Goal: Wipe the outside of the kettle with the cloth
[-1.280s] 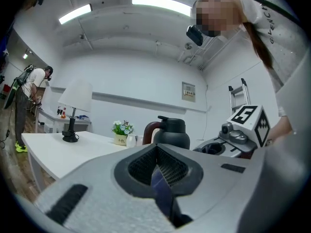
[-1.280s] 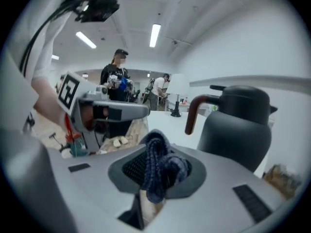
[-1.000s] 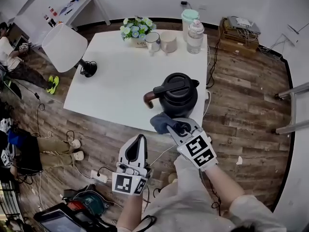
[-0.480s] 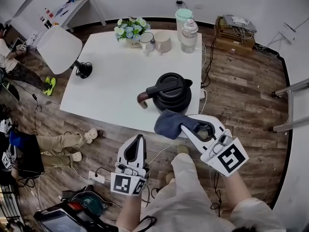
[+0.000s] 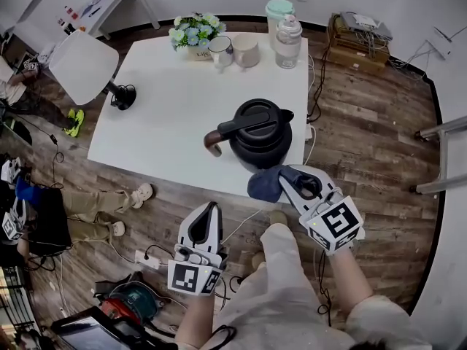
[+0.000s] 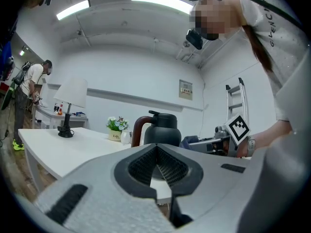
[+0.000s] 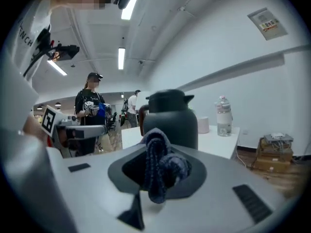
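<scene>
Right gripper point(image 5: 283, 178) fingers clamped on cloth point(image 5: 264, 184), swung back from lower frame against kettle point(image 5: 259, 133) base: likely new wipe stroke. Left gripper point(image 5: 211, 211) fingers closed, empty, idle.

Surfaces: kettle point(image 5: 261, 138) matt black, its handle point(image 5: 210, 144) glossy brown; cloth point(image 5: 266, 183) dark blue ribbed fabric; desk point(image 5: 168, 115) smooth matt white; floor point(image 5: 365, 122) wood-grain planks.

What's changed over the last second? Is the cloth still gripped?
The right gripper, still shut on the cloth, carried it rightward along the near side of the kettle, drawing back briefly on the way. Nothing was taken or released. The left gripper stayed shut and empty below the table edge; the kettle did not move.
</scene>
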